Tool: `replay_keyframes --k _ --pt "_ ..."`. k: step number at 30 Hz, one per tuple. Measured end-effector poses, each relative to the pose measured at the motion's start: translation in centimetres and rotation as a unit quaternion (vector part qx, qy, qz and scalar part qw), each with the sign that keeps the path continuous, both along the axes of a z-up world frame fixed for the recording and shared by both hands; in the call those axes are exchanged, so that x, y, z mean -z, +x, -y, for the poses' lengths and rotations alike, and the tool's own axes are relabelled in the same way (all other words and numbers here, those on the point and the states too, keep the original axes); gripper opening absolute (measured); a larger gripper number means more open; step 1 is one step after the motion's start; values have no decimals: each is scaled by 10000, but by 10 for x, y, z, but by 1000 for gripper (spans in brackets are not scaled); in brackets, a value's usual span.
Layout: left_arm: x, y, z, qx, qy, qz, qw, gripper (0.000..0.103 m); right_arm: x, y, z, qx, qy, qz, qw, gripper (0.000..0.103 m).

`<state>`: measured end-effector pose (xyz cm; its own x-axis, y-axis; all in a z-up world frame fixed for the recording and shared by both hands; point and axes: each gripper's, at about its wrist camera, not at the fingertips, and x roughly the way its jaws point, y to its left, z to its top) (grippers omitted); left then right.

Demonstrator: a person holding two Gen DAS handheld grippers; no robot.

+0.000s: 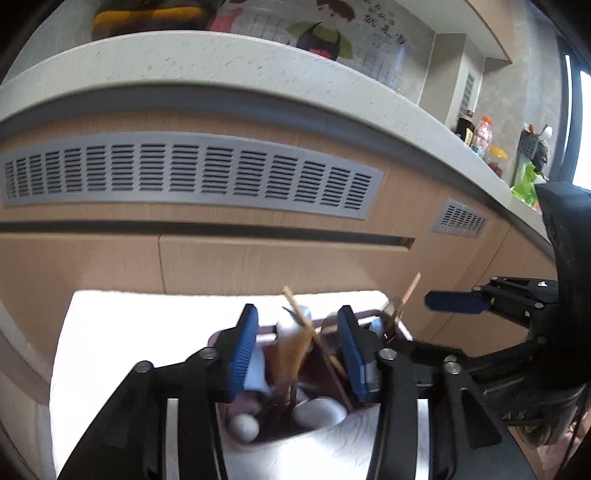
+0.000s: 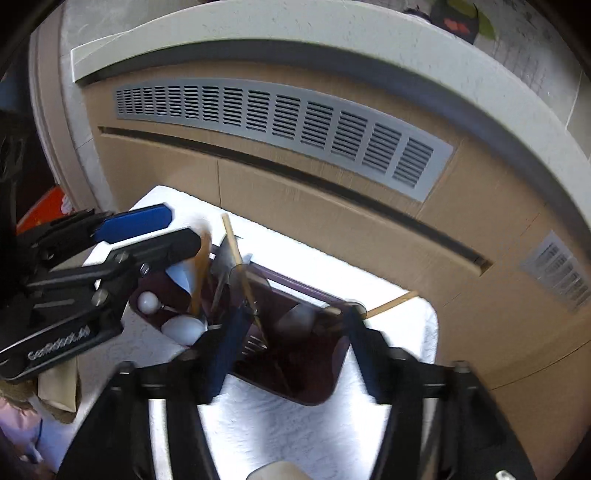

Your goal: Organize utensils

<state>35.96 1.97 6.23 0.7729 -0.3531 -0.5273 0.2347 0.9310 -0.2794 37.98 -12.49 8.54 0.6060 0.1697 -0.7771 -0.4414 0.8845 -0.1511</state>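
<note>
Your desk (image 2: 280, 435) is a white, textured top with rounded corners, set against the wooden cabinet front at 12 o'clock. Directly on it, near its middle, sits the dark maroon utensil caddy (image 2: 314, 391), and a wooden chopstick (image 2: 391, 304) at 2 o'clock

White lettering on the left tool (image 2: 147, 236) body is too blurred to read surely; wall poster (image 1: 380, 33) writing is illegible.

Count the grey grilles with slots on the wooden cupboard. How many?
2. A long vent grille runs across the cupboard front just under the countertop; a small grille sits farther right on the next panel. More could be out of view.
</note>
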Motion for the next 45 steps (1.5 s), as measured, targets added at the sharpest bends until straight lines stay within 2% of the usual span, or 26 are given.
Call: replay_keyframes --k 2,4,10,11,13,15,17,21,24,26,35,45 --pt "0 -9 -3 -54 -13 10 10000 51 2 -6 4 84 25 149 9999 61" --pt "-2 -22 -5 -144 45 59 9999 56 2 -14 9 184 111 274 9994 67" --pt "-7 -86 -7 -550 348 234 9976 70 0 -71 39 687 641 725 9929 71" --pt "-7 -101 -7 -654 434 278 9965 71 -1 -81 44 774 762 819 9907 74" --pt "-3 -126 -4 -735 517 289 9955 80 -1 -111 56 1033 1113 1089 9824 87" --pt "2 -148 -2 -754 552 241 9953 82 2 -137 67 1314 1399 1349 9721 91" --pt "8 -173 0 -874 640 234 9938 83 5 -157 73 1493 1468 1430 9673 96" --pt "16 -211 6 -1081 793 204 9908 97 19 -193 80 1665 1622 1327 9635 97" --pt "20 -237 12 -1239 956 328 9871 103 28 -220 81 1734 1447 1467 9630 97" --pt "22 -251 18 -1338 1033 444 9846 103 33 -231 80 1780 1342 1580 9619 97" --pt "17 -267 30 -1253 1123 491 9845 103 37 -257 80 1725 1259 1599 9637 97" --pt "17 -265 29 -1240 1102 405 9853 103 39 -259 80 1691 1175 1623 9650 98"
